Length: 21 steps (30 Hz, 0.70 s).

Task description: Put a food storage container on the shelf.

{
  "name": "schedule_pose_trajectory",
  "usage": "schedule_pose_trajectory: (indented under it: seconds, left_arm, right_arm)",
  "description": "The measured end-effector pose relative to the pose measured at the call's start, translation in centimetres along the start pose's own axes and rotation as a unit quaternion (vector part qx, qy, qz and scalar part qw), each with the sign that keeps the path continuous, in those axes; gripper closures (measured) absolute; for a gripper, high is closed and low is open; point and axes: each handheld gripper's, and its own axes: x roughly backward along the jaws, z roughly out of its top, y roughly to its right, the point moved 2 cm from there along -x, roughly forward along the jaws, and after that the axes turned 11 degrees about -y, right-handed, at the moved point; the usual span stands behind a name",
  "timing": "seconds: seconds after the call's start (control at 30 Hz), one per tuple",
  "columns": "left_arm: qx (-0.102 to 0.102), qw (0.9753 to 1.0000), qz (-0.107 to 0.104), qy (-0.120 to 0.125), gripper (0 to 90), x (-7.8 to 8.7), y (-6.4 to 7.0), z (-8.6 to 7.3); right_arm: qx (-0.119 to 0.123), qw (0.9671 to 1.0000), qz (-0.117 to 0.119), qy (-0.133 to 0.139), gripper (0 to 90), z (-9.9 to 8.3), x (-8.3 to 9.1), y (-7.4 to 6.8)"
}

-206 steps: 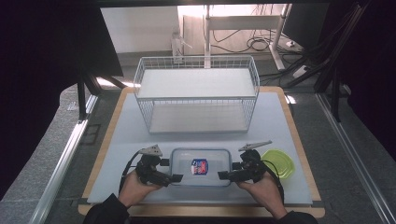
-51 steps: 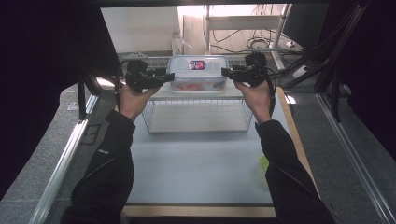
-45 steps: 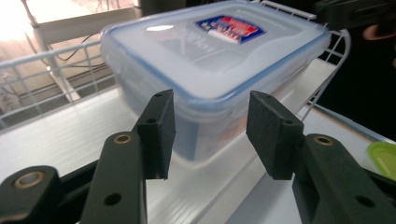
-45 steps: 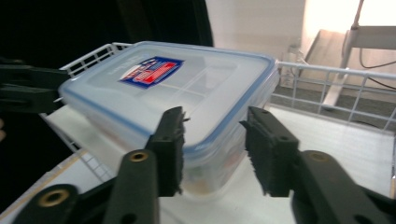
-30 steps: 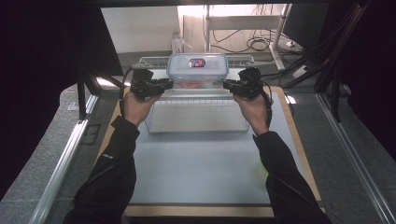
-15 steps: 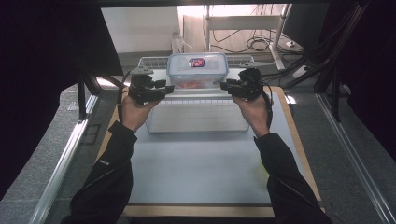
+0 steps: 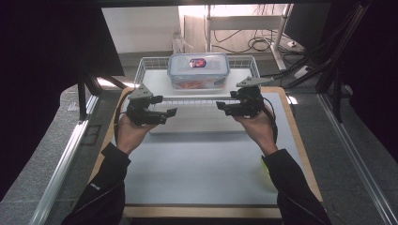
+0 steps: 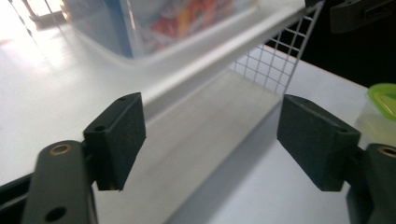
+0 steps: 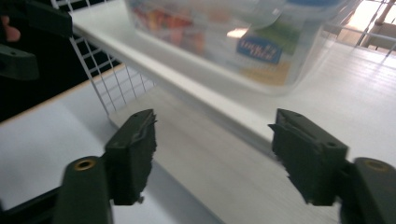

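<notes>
- Your clear plastic lidded box [image 7: 198,70] with colourful contents sits on the top shelf of the white wire rack [image 7: 150,70], at the far edge of the counter [image 7: 197,173].
- Your left tongs [image 7: 170,112] are spread wide, holding nothing (in front of the rack's left end).
- Your right tongs [image 7: 220,107] are spread wide too, empty, near the rack's right end.
- A green-lidded container [image 8: 384,100] rests by the counter's right edge.

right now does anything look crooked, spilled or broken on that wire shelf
Nothing stands out. The clear lidded container sits flat and square on the top of the wire shelf, lid on, nothing spilled around it. Both the left gripper and right gripper are open and clear of it.
</notes>
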Motion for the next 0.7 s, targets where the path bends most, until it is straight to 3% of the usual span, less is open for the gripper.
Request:
schedule_pose_trajectory:
  seconds: [0.23, 0.57, 0.7]
  left_arm:
    - [-0.008, 0.9998, -0.014, -0.01, 12.4, 0.3, 1.7, -2.2]
    - [-0.018, 0.9994, -0.029, -0.012, 7.8, 0.3, 4.0, -5.1]
    - [-0.022, 0.9988, -0.039, -0.019, 6.1, 0.1, 4.7, -6.1]
  right_arm:
    - [0.009, 0.9998, 0.017, 0.007, 16.0, -2.2, 0.7, -1.4]
    - [0.024, 0.9993, 0.029, -0.002, 8.0, -5.1, 0.9, -2.5]
    - [0.015, 0.9994, 0.033, 0.0, 5.0, -6.5, 1.0, -2.7]
